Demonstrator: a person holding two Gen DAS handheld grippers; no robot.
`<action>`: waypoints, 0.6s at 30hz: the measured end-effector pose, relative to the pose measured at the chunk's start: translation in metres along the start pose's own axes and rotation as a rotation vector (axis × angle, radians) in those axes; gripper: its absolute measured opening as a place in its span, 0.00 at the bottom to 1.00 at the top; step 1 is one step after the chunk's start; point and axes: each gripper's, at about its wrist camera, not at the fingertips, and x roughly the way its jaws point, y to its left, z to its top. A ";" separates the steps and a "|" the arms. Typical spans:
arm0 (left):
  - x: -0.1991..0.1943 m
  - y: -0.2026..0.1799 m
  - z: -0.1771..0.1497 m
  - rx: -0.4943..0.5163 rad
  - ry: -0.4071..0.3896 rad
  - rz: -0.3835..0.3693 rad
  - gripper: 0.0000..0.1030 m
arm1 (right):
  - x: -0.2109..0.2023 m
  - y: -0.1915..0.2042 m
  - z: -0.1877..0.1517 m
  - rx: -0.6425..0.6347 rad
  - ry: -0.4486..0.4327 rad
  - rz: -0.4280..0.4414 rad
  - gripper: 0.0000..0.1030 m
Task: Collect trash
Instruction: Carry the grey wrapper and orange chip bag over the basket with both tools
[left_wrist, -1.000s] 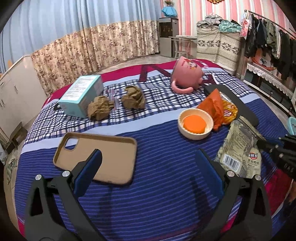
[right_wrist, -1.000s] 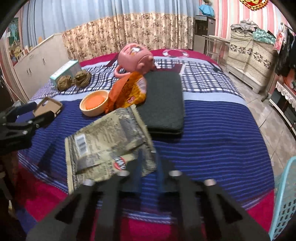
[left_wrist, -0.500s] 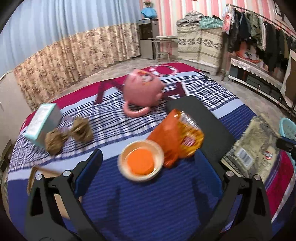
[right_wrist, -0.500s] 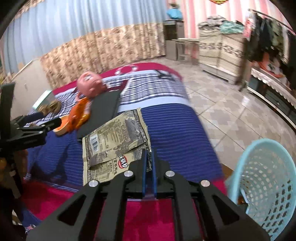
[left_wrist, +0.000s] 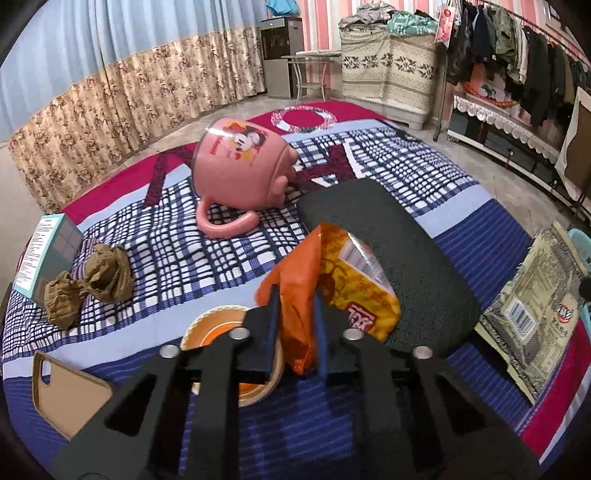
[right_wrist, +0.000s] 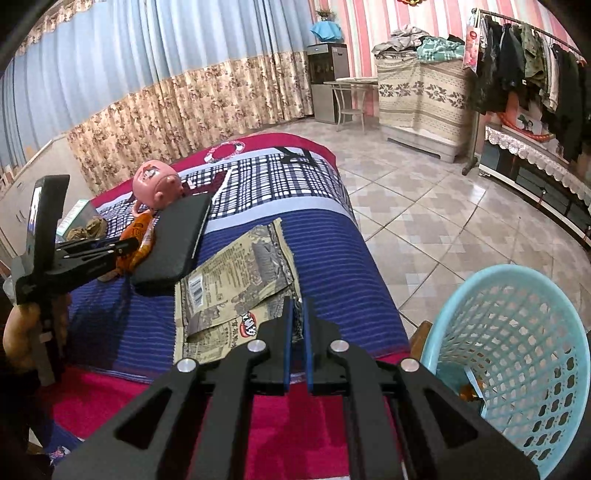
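Trash lies on the striped bed: our left gripper (left_wrist: 295, 325) pinches the crumpled orange snack bag (left_wrist: 332, 288) beside the bowl (left_wrist: 221, 325). Our right gripper (right_wrist: 297, 325), nearly closed, clamps the flat tan wrapper (right_wrist: 236, 295) at the bed's edge, near the blue basket (right_wrist: 517, 354).

Black hand-held gripper (left_wrist: 295, 317), blue finger pads (right_wrist: 287, 343), silver screws.

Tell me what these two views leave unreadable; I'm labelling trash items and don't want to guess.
- Blue basket: right wrist view, contents mostly hidden by its mesh wall and the frame edge.
- Orange bowl: left wrist view, largely covered by the left gripper.
- Orange snack bag: brand print upside down, partly behind the fingers.
- Tan wrapper: text too small; near corner hidden by the right gripper.
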 end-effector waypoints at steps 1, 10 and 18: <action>-0.004 0.001 0.001 -0.005 -0.011 -0.004 0.12 | -0.001 0.000 -0.001 0.002 -0.002 0.003 0.05; -0.051 -0.020 0.014 0.003 -0.131 -0.031 0.11 | -0.017 -0.007 -0.006 0.021 -0.038 0.026 0.05; -0.080 -0.081 0.019 0.078 -0.185 -0.127 0.11 | -0.061 -0.047 -0.012 0.088 -0.134 -0.030 0.01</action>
